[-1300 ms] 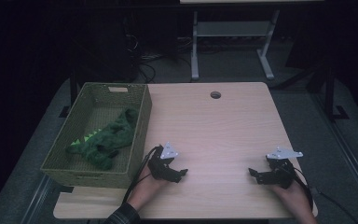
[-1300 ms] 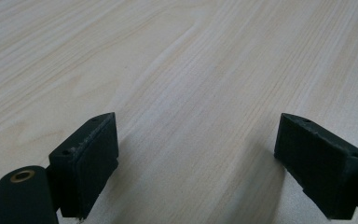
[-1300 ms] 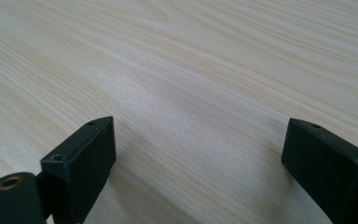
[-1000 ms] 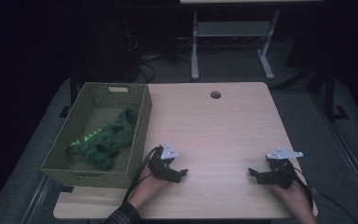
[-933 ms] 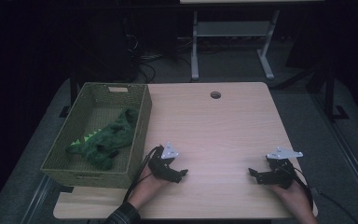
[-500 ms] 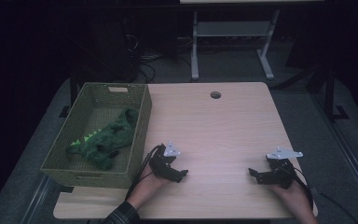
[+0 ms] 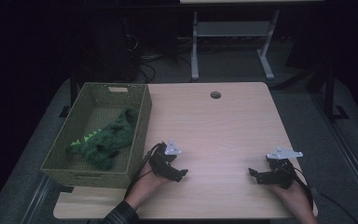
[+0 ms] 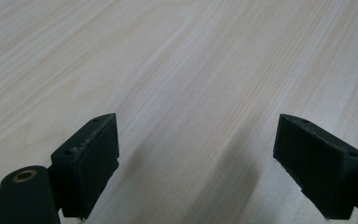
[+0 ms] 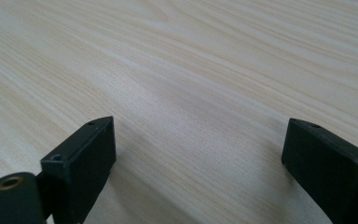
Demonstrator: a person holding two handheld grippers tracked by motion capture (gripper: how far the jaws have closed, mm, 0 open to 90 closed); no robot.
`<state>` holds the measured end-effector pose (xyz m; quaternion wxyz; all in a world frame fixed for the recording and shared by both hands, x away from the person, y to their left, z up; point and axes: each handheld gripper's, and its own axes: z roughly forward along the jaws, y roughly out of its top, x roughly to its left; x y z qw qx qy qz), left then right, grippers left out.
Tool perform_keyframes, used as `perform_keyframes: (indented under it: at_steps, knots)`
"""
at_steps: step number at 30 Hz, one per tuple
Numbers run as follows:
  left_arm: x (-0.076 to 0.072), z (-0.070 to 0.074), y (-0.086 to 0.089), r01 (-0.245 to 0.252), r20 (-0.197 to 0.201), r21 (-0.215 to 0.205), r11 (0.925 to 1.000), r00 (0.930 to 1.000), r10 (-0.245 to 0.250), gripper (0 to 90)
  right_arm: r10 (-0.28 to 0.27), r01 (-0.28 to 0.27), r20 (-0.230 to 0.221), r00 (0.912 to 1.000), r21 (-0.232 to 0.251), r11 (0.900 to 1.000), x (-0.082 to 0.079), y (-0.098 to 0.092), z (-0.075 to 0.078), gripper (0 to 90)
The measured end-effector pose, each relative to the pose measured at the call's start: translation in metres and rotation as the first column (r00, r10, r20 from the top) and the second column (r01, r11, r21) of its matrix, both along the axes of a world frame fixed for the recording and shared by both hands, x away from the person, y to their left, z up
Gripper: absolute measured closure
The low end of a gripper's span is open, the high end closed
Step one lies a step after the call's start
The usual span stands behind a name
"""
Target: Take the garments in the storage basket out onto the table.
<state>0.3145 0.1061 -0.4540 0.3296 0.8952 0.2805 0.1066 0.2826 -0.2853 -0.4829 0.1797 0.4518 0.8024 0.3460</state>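
On the near edge of the wooden table [image 7: 223, 126], the left gripper [image 7: 179, 175] and right gripper [image 7: 254, 175] rest well apart, each with jaws spread wide and holding nothing. At the left side sits a green woven basket [image 7: 140, 126] with a green plush dinosaur [image 7: 105, 142] lying inside. Judging from this, the left gripper is nearest; it should rise over the basket's near wall, then descend onto the toy's body.

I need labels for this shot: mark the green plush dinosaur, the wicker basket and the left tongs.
green plush dinosaur [image 7: 103, 142], high view, on its back.
wicker basket [image 7: 89, 177], high view, on its near wall.
left tongs [image 7: 181, 173], high view, between its tips.
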Motion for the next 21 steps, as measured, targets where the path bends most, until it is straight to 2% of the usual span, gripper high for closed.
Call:
perform_keyframes:
  at_steps: [8, 9, 12, 18, 21]
  knots:
    - [0.002, 0.008, 0.004, 0.001, 0.009, 0.003, 1.0, 1.0, -0.001, 13.8, -0.002, 0.002, -0.004, 1.0, 0.002, 1.0, 0.0, 0.0, 0.0, 9.5]
    - [0.003, 0.01, 0.004, -0.004, 0.013, -0.011, 0.9999, 0.9999, 0.004, 13.8, -0.003, 0.003, -0.004, 1.0, 0.002, 1.0, 0.0, 0.0, 0.0, 9.5]
    - [0.003, 0.012, 0.005, -0.002, 0.012, -0.01, 0.9999, 0.9999, 0.003, 13.8, -0.002, 0.002, -0.004, 1.0, 0.002, 1.0, 0.0, 0.0, 0.0, 9.5]
    - [0.002, 0.016, 0.002, 0.014, 0.023, -0.004, 0.9999, 0.9996, -0.014, 13.8, -0.002, 0.002, -0.004, 1.0, 0.002, 1.0, 0.0, 0.0, 0.0, 9.5]
    - [0.003, 0.018, 0.003, 0.01, 0.014, 0.0, 0.9999, 0.9999, -0.01, 13.8, -0.002, 0.002, -0.005, 1.0, 0.001, 1.0, 0.0, 0.0, 0.0, 9.5]
